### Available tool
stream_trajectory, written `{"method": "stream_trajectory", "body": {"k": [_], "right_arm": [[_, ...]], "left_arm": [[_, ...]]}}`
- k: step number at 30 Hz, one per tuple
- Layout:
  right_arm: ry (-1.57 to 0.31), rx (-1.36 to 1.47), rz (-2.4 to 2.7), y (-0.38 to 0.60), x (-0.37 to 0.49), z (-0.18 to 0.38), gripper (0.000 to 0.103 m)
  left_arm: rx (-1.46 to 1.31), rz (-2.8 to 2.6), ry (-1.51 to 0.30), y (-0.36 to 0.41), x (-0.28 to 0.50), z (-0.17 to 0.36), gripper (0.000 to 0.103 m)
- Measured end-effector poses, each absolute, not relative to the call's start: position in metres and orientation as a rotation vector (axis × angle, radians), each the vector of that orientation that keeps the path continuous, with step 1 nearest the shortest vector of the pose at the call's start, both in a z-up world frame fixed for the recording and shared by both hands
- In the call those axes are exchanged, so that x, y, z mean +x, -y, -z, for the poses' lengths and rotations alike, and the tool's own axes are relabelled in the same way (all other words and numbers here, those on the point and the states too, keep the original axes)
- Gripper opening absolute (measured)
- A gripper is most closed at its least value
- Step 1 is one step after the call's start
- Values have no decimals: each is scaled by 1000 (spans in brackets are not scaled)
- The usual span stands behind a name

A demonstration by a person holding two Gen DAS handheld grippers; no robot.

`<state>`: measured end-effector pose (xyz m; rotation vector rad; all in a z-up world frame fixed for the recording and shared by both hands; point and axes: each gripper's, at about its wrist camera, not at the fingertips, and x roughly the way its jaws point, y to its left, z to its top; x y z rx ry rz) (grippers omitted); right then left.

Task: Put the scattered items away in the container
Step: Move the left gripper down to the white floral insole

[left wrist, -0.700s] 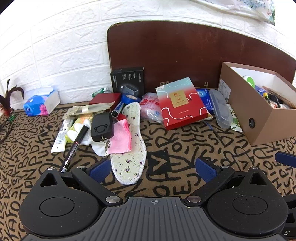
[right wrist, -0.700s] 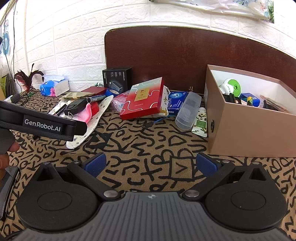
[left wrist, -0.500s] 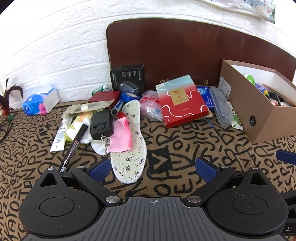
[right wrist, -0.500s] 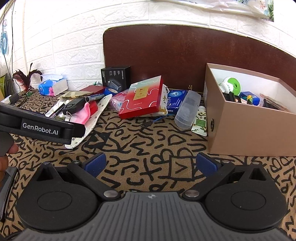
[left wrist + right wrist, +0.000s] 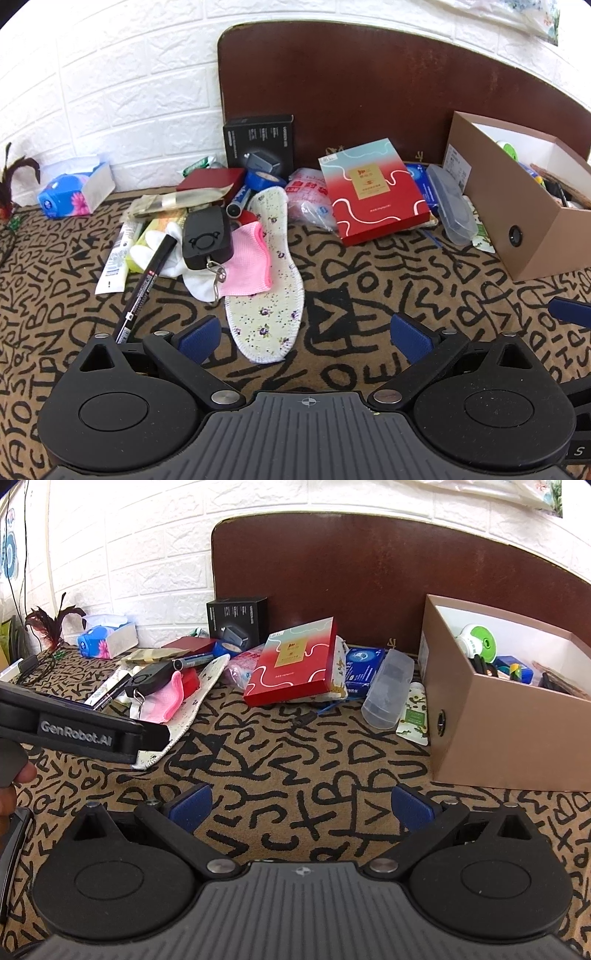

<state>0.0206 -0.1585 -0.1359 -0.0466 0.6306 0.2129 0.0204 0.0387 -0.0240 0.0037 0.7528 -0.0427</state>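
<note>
A brown cardboard box (image 5: 532,236) (image 5: 509,731) stands at the right and holds several items. Scattered on the patterned cloth lie a floral insole (image 5: 267,280) (image 5: 192,701), a pink cloth (image 5: 245,264), a black lock (image 5: 207,236), a black marker (image 5: 146,284), a red gift box (image 5: 371,190) (image 5: 295,664) and a clear case (image 5: 452,205) (image 5: 388,683). My left gripper (image 5: 306,338) is open and empty just before the insole's near end. My right gripper (image 5: 301,806) is open and empty over bare cloth, left of the box.
A black carton (image 5: 260,147), a dark red booklet (image 5: 212,181), a blue tape roll (image 5: 260,179), tubes (image 5: 116,254) and a tissue pack (image 5: 74,190) lie toward the white brick wall. A brown headboard (image 5: 369,92) stands behind. The left gripper's body (image 5: 81,727) crosses the right wrist view.
Both grippers have drifted slightly forward and stayed open. Nothing on the cloth has moved.
</note>
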Motion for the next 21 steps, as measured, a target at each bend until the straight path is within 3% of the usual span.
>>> {"method": "stream_trajectory", "body": {"k": [8, 14, 18, 21], "right_arm": [[-660, -55, -331, 133, 39, 149, 102], [-637, -102, -453, 98, 59, 156, 102], [-645, -115, -507, 80, 75, 162, 96], [-659, -110, -525, 71, 86, 168, 92]], "left_arm": [[-74, 110, -777, -85, 36, 34, 101], [-125, 119, -823, -110, 52, 48, 86], [-142, 132, -858, -115, 62, 61, 74], [-159, 137, -869, -119, 70, 67, 73]]}}
